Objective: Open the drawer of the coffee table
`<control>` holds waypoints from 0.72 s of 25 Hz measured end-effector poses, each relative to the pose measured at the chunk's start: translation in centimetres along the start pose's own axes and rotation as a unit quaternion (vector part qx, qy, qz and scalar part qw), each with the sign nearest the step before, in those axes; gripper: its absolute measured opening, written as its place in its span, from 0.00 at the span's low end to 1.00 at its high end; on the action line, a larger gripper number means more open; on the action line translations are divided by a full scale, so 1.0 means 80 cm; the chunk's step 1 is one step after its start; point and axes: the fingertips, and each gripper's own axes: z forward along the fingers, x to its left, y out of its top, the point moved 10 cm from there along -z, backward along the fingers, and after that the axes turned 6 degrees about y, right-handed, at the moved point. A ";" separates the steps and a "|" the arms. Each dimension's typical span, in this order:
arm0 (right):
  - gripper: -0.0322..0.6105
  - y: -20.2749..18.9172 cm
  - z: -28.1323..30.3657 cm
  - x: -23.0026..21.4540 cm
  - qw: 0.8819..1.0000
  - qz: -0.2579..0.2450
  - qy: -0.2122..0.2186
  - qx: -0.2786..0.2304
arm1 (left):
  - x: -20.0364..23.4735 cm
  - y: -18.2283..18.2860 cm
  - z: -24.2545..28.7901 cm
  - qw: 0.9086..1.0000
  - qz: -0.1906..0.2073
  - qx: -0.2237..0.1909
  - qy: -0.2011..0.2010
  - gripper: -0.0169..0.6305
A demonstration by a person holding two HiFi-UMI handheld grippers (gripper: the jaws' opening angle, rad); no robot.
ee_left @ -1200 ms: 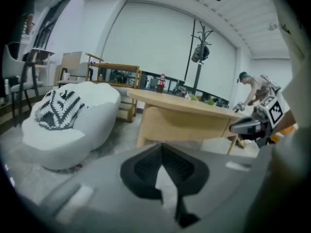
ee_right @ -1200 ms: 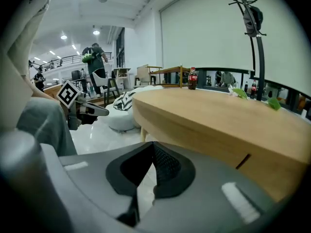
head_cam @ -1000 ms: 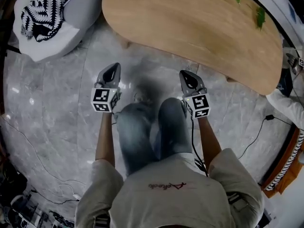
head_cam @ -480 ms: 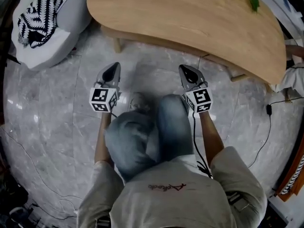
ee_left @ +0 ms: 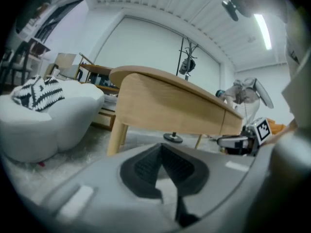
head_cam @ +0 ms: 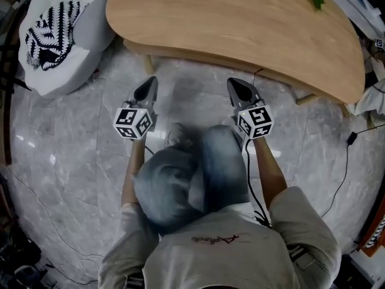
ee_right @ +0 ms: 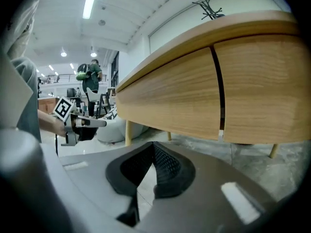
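Currently: wooden coffee table point(head_cam: 240, 23) fills 12 o'clock over grey marble floor point(head_cam: 66, 155). Drawer seam point(ee_right: 217, 89) shows in the table's near side at 1 o'clock, panels flush, nothing pulled out. White chair point(head_cam: 60, 53) at 10 o'clock. Left claw point(head_cam: 148, 86) at 11, right claw point(head_cam: 236, 88) at 1: both clenched, empty, near the table's edge, not touching.

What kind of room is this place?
Probably a living room, maybe a mock one set up inside a big hall. There is a wooden coffee table, a soft white seat with a black-and-white pillow, and a shiny stone floor.
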 end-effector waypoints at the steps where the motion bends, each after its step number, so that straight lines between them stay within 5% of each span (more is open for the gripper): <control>1: 0.06 0.000 0.002 -0.003 1.000 0.017 0.002 -0.009 | 0.003 -0.001 0.004 1.000 -0.024 -0.009 -0.008 0.03; 6: 0.06 -0.006 0.008 -0.014 0.990 0.122 0.028 -0.063 | 0.014 -0.009 0.027 0.989 -0.136 -0.030 -0.060 0.03; 11: 0.06 -0.016 0.011 -0.020 0.974 0.197 0.050 -0.097 | 0.027 -0.016 0.049 0.967 -0.227 -0.056 -0.106 0.03; 18: 0.06 -0.018 0.018 -0.038 0.970 0.214 0.053 -0.104 | 0.033 -0.009 0.077 0.962 -0.226 -0.033 -0.150 0.08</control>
